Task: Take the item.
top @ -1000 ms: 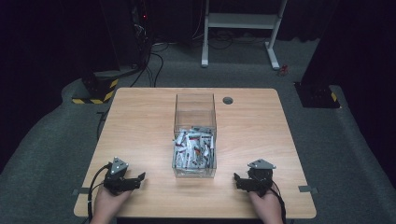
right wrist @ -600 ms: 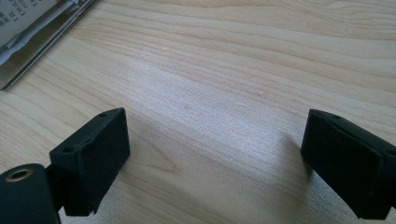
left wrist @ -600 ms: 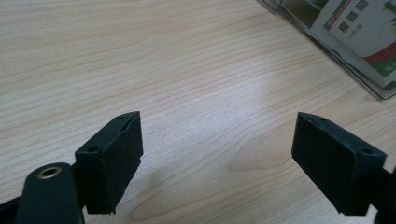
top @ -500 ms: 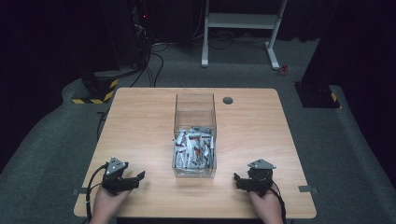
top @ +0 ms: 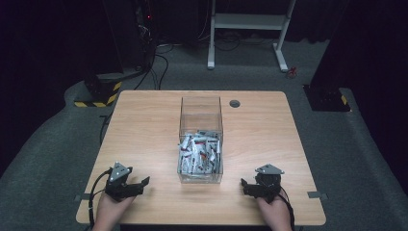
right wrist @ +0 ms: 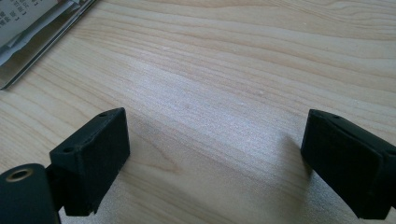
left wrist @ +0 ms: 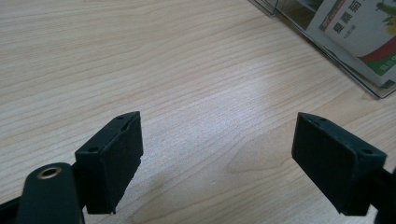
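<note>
A clear plastic box [top: 201, 139] stands in the middle of the wooden table [top: 144, 130], its near half holding several small white packets [top: 199, 154]. My left gripper [top: 143, 185] rests near the table's front edge, left of the box, jaws open and empty. My right gripper [top: 244, 186] rests at the front right of the box, also open with nothing between its jaws. In the left gripper view [left wrist: 217, 158] the box's corner [left wrist: 327, 44] with a printed packet lies at the upper right. In the right gripper view [right wrist: 215, 163] the box's edge [right wrist: 42, 32] lies at the upper left.
A round cable hole [top: 235, 103] sits at the table's far side, right of the box. Beyond the table are a white desk frame [top: 250, 33], cables and yellow-black striped bases [top: 96, 94] on grey carpet.
The left gripper has shifted slightly to the left and nearer the front edge. The right gripper has stayed where it was.
</note>
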